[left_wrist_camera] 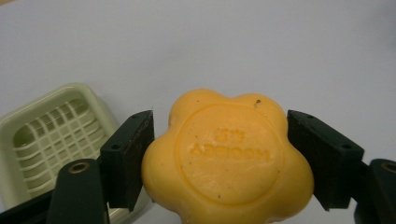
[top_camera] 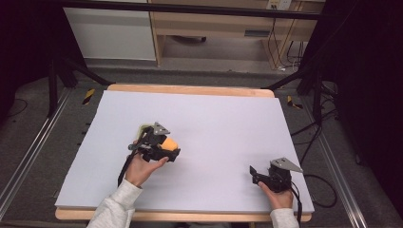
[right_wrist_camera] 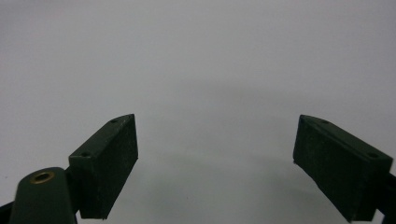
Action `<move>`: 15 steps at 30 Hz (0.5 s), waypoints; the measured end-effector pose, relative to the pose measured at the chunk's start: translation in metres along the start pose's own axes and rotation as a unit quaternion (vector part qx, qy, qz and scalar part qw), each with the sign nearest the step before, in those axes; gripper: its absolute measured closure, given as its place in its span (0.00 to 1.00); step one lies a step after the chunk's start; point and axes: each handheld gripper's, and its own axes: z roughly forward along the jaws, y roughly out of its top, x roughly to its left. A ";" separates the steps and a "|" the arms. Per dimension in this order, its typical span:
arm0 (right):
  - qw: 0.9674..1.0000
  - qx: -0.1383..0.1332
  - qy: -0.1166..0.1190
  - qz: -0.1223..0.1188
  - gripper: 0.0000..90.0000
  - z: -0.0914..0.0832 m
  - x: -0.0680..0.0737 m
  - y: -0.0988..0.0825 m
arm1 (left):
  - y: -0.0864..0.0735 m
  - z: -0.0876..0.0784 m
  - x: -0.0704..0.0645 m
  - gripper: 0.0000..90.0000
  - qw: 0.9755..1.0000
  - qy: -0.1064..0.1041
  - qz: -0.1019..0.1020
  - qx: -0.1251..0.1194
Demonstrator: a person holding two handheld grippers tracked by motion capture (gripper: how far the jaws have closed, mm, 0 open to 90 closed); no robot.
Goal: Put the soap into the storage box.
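Note:
An orange flower-shaped soap bar with a stamped round face sits between the two black jaws of my left gripper, which is shut on it. In the high view the soap and left gripper are left of the table's centre. A pale green soap dish with a slotted grid floor lies just behind and beside the left jaw, and it is partly hidden under the gripper. Near the front right edge, my right gripper stands open over the bare sheet, with nothing between its jaws.
A white sheet covers the wooden table top. Cables trail off the table's right side. Black stand legs and a wooden bench stand on the floor beyond the far edge.

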 end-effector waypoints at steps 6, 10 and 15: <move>1.000 0.000 0.000 0.000 0.16 0.000 0.000 0.000 | 0.001 -0.008 0.016 0.28 1.000 0.018 -0.011 -0.007; 1.000 0.000 0.000 -0.001 0.16 0.000 -0.001 0.000 | 0.002 -0.011 0.026 0.28 0.999 0.030 -0.019 -0.007; 1.000 -0.001 0.000 -0.001 0.16 0.000 -0.001 0.000 | 0.002 -0.011 0.038 0.28 0.999 0.043 -0.030 -0.007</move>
